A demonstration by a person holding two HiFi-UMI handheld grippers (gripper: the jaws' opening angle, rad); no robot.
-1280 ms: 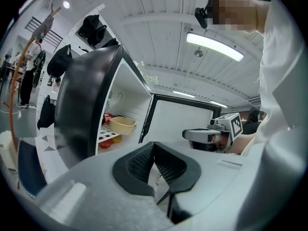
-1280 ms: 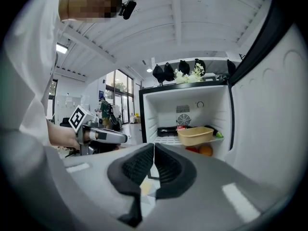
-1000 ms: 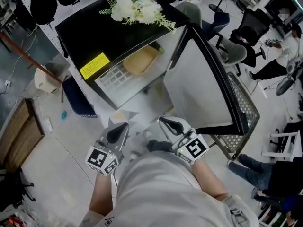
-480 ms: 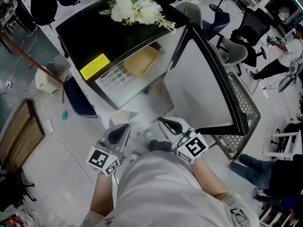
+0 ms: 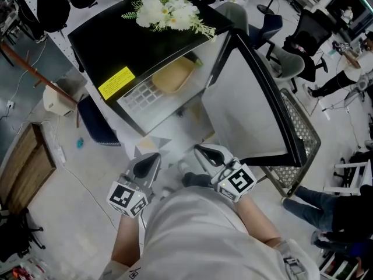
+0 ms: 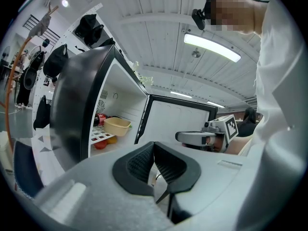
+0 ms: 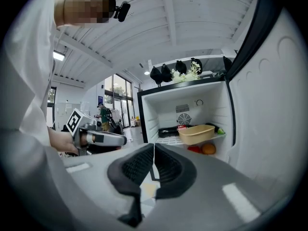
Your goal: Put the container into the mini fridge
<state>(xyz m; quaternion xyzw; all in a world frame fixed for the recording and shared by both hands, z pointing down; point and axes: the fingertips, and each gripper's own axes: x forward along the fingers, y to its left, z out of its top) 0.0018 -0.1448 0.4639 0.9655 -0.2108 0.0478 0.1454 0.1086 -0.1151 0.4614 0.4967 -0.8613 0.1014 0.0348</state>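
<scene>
The black mini fridge (image 5: 116, 45) stands with its door (image 5: 245, 104) swung wide to the right. A tan plastic container (image 5: 172, 74) sits on the white wire shelf inside, also seen in the left gripper view (image 6: 117, 126) and the right gripper view (image 7: 196, 134). Both grippers hover low in front of the fridge, close to the person's body and well short of the shelf. My left gripper (image 5: 148, 159) (image 6: 154, 153) is shut with nothing in it. My right gripper (image 5: 204, 151) (image 7: 154, 155) is also shut and empty.
White flowers (image 5: 169, 10) and a yellow sticker (image 5: 116, 81) are on the fridge top. A dark bottle (image 7: 168, 131) lies behind the container; red and orange fruit (image 7: 208, 149) lie below the shelf. A wire mesh rack (image 5: 300, 136) stands right of the door, office chairs (image 5: 285, 57) beyond.
</scene>
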